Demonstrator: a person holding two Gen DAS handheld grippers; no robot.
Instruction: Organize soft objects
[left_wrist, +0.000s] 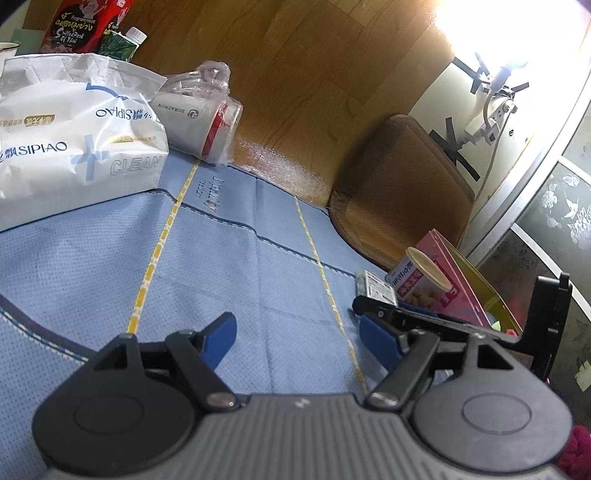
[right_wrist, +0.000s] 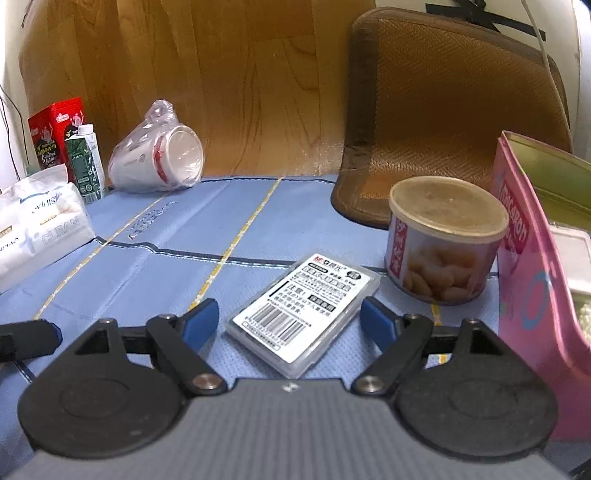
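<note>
Both grippers (left_wrist: 295, 341) (right_wrist: 286, 319) gape; right straddles a clear case (right_wrist: 304, 314), apparently untouched, its near end hidden.

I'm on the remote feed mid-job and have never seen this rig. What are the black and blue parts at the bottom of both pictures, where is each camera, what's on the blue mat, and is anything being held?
Each picture comes from a fisheye camera on a hand-held gripper, looking forward along its two blue-tipped fingers. In the left wrist view the left gripper is open over bare blue mat, holding nothing. Ahead lie a white tissue pack and a cup wrapped in plastic. In the right wrist view the right gripper is open, with a clear plastic case lying flat on the mat between its fingers, not gripped. Behind the case stands a can, with a pink box beside it.
</note>
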